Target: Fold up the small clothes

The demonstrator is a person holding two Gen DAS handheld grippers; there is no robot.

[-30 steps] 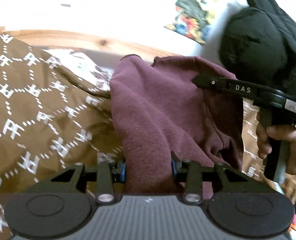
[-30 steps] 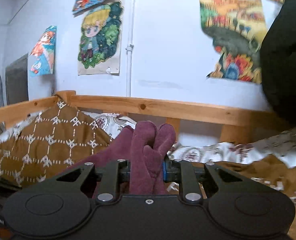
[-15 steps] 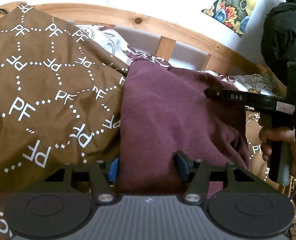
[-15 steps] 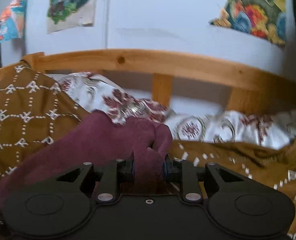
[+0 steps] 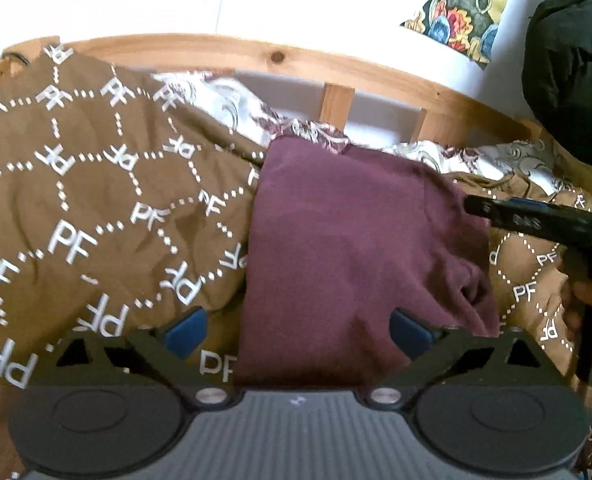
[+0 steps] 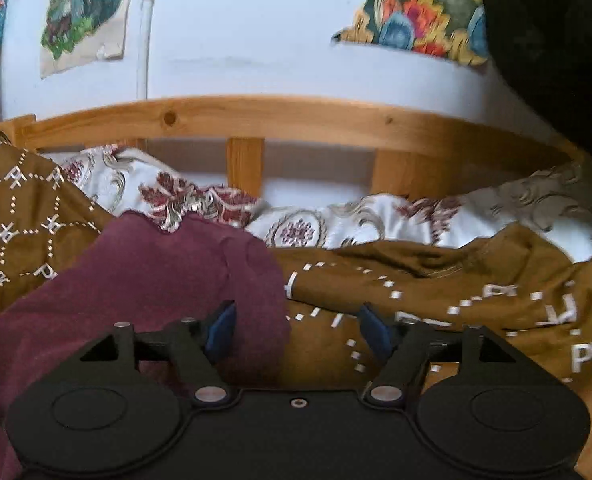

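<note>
Both hand-held grippers (image 5: 298, 332) (image 6: 296, 328) just opened, maroon garment (image 5: 348, 248) released on blanket (image 5: 95, 200)

the garment (image 5: 356, 248) lies on the blanket (image 5: 95, 200), which spreads to its nine and three o'clock. the patterned sheet (image 6: 336, 220) and bed rail (image 6: 296, 116) lie behind at twelve.

Bedroom: wooden bed frame (image 6: 279, 116), blanket (image 5: 95, 208)
</note>
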